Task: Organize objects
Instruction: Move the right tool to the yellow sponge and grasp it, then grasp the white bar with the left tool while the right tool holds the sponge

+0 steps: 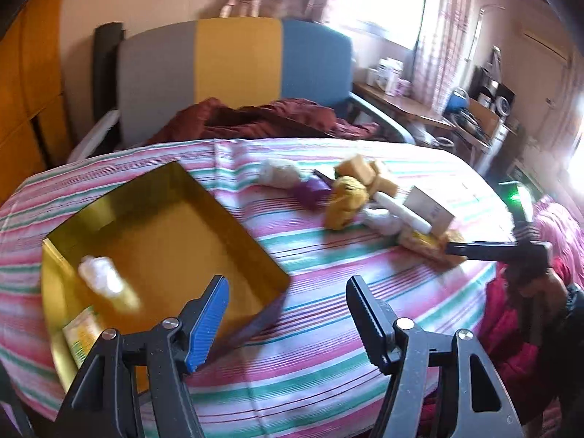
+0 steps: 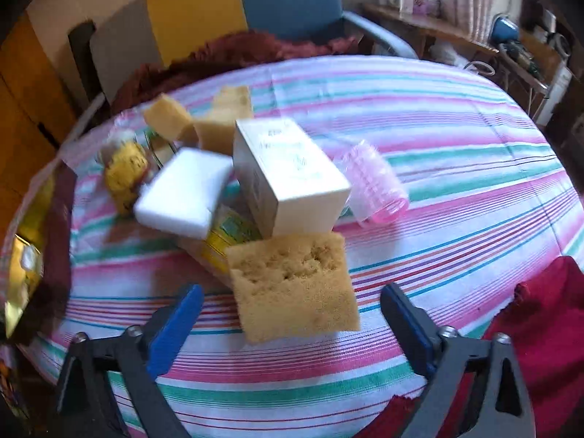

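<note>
While the left gripper (image 1: 286, 325) hangs wide open and empty above the near edge of the gold tray (image 1: 252, 314), which holds a blurred white item (image 1: 100, 279), only the right wrist view shows the pink hair roller (image 2: 376, 186) behind the white box (image 2: 288, 179). The right gripper (image 2: 292, 332), jaws spread and gripping nothing, faces a tan sponge (image 2: 295, 288) fronting that pile. Beyond the striped tablecloth (image 1: 328, 346) stand a grey, yellow and blue chair (image 1: 237, 62) and curtains (image 1: 441, 36).
</note>
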Demonstrator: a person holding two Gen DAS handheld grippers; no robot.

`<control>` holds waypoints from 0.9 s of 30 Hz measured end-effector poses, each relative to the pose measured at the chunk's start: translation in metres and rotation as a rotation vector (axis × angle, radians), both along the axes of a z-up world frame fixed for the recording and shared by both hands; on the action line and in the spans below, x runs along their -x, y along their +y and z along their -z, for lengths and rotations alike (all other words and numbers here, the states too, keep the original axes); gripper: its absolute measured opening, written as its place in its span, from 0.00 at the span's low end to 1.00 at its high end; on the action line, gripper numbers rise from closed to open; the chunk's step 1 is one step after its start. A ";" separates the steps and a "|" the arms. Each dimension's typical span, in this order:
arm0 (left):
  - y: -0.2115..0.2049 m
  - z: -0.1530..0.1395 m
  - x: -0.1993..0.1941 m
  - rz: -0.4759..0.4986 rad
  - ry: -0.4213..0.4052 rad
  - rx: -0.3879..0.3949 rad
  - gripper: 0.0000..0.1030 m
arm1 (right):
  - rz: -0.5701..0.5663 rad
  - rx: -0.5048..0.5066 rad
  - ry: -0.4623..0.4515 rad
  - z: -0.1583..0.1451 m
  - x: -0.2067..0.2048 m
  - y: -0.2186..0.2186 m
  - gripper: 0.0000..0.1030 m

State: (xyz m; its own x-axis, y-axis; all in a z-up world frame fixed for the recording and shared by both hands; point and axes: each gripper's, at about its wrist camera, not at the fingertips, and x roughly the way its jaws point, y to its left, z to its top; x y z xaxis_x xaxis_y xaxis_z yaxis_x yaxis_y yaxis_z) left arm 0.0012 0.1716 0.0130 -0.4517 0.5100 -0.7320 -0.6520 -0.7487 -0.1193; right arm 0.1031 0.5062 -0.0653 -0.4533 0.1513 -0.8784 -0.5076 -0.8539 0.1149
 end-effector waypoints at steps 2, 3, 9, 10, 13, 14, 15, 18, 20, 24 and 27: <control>0.016 0.003 0.001 0.037 -0.029 0.006 0.66 | 0.000 0.014 -0.024 0.009 0.000 0.003 0.79; 0.022 0.004 0.001 0.051 -0.040 0.006 0.66 | -0.006 0.022 -0.044 0.013 0.000 0.003 0.72; 0.064 0.013 0.008 0.113 -0.137 0.002 0.65 | -0.033 0.041 -0.025 0.004 -0.007 0.001 0.64; 0.071 0.014 0.010 0.124 -0.156 0.000 0.65 | -0.044 0.055 -0.014 0.001 -0.009 0.000 0.64; 0.094 0.019 0.014 0.153 -0.207 -0.004 0.64 | -0.124 0.129 0.026 -0.007 -0.014 -0.007 0.64; 0.103 0.021 0.014 0.166 -0.217 -0.002 0.64 | -0.154 0.142 0.044 -0.011 -0.015 -0.010 0.64; 0.109 0.022 0.015 0.176 -0.228 -0.004 0.64 | -0.179 0.142 0.068 -0.016 -0.015 -0.015 0.64; 0.134 0.026 0.019 0.204 -0.283 -0.029 0.63 | -0.165 0.126 0.162 -0.037 -0.025 -0.009 0.65; 0.152 0.031 0.022 0.215 -0.313 -0.039 0.59 | -0.134 0.135 0.205 -0.044 -0.032 0.000 0.65; 0.183 0.048 0.030 0.221 -0.411 -0.062 0.59 | -0.102 0.134 0.261 -0.054 -0.035 0.008 0.66; 0.199 0.067 0.037 0.202 -0.523 -0.089 0.59 | -0.094 0.129 0.288 -0.059 -0.034 0.004 0.66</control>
